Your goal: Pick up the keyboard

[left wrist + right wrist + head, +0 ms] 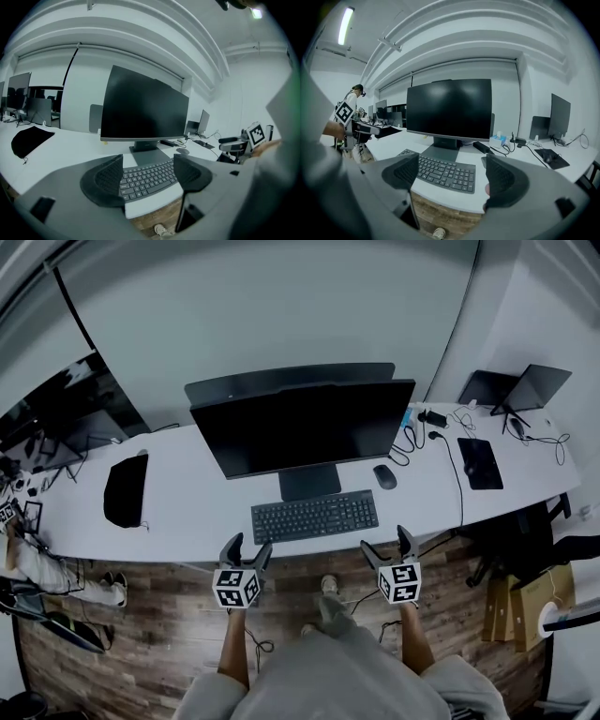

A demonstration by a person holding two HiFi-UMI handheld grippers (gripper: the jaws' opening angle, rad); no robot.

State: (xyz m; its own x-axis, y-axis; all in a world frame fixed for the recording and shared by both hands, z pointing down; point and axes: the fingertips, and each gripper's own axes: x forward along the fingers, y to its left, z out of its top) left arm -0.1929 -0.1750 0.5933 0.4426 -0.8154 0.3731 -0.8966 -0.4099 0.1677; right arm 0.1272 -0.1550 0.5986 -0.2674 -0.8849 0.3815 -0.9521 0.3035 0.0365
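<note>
desk [187, 512]: white | monitor [309, 427]: dark, centre | mouse [384, 476]: right of stand | black bag [125, 490]: left end

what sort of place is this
Probably an office: a long white desk carries a monitor, keyboard and mouse, and more screens stand further along.

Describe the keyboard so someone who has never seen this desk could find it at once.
Start at the long white desk and find the large dark monitor at its middle. In front of the monitor's stand, near the desk's front edge, lies the keyboard: a wide, flat, dark slab with rows of keys, unlike the small oval mouse to its right.
</note>
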